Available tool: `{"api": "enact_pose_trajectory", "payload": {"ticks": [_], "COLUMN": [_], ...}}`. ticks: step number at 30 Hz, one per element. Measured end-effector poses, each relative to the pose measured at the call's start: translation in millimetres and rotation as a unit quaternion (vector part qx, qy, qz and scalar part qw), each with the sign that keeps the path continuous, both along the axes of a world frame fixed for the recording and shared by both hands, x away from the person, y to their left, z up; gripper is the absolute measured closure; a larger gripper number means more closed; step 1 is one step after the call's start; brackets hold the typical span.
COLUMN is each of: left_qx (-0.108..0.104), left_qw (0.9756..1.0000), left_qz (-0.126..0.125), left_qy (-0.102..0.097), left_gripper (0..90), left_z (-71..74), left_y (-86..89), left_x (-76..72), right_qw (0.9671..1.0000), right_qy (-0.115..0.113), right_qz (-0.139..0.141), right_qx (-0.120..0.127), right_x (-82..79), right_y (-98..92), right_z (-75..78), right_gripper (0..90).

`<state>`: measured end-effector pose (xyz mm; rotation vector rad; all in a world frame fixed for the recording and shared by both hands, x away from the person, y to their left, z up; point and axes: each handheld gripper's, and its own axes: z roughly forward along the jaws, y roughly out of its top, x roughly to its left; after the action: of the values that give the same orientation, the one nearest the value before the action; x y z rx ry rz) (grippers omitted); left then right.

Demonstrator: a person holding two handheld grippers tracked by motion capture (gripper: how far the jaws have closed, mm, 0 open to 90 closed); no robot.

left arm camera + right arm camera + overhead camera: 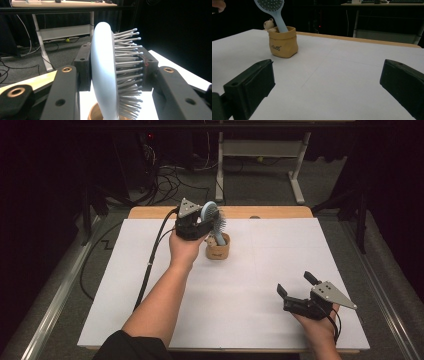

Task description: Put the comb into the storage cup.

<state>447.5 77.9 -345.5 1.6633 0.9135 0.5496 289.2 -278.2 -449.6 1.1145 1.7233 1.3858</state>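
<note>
A light blue hairbrush (211, 215) stands with its handle down in a small tan pot (218, 250) at the back middle of the white table (240, 290). My left gripper (204, 222) is shut on the brush head (102, 72), one pad on its smooth back and the other against the bristles (127, 70). The pot's rim (93, 113) lies just below the jaws. A little bear figure (269, 24) peeks over the pot (283, 42) beside the brush handle (280, 22). My right gripper (296, 283) rests near the front right, open, with nothing between its jaws (327, 82).
A wooden table edge (280, 212) runs along the back of the white sheet. Beyond it stand a white desk frame (260, 150) and cables (170, 177) on the dark floor. The left gripper's cable (150, 265) trails across the table's left side.
</note>
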Motion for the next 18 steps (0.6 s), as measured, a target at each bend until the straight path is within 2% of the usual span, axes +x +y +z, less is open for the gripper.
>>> {"api": "enact_pose_trajectory", "payload": {"ticks": [8, 18], "left_qx": [0.002, 0.006], "left_qw": [1.0, 0.9999], "left_qz": [-0.001, -0.009], "left_qy": [0.006, 0.004], "left_gripper": [55.5, 54.2], "left_z": [-2.5, -3.1], "left_y": [-0.9, -2.0], "left_x": [2.2, 3.3], "right_qw": [1.0, 1.0], "right_qy": [0.001, 0.002], "right_qz": [0.0, 0.001], "right_qx": [0.001, -0.001], "right_x": [-0.1, 0.0], "right_y": [0.1, 0.2], "right_z": [0.1, 0.1], "right_gripper": [0.0, 0.0]}}
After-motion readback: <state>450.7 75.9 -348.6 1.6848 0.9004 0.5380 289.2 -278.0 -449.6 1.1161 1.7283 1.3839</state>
